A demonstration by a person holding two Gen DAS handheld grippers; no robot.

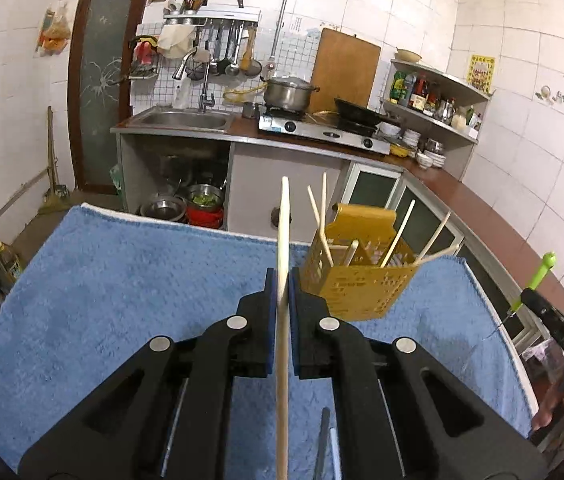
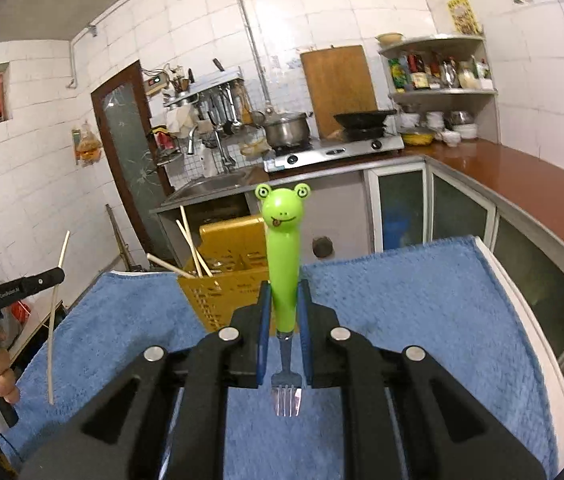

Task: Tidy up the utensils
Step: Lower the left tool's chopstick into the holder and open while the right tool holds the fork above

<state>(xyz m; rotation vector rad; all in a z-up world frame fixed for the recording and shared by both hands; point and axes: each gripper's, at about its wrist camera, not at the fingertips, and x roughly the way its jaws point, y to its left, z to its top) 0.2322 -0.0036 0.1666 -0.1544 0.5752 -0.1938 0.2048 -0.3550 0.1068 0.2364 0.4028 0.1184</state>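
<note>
The left hand-held gripper (image 1: 280,284) was clenched on a wooden chopstick (image 1: 283,240), held upright above the blue towel (image 1: 122,272) on the tabletop. The right hand-held gripper (image 2: 284,300) grasped a frog-handled fork (image 2: 282,256), tines toward the camera. Both hung near the yellow utensil basket (image 1: 357,284), which held more chopsticks.

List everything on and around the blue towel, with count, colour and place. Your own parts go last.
towel: one, blue, covering the table
utensil basket: one, yellow, perforated, at the towel's far edge
chopsticks in basket: several, pale wood, leaning at angles
held chopstick: one, pale wood, in the left claw
fork: one, green frog handle, metal tines, in the right claw
left claw: black, blue pads, shut on the chopstick
right claw: black, blue pads, shut on the fork handle
</note>
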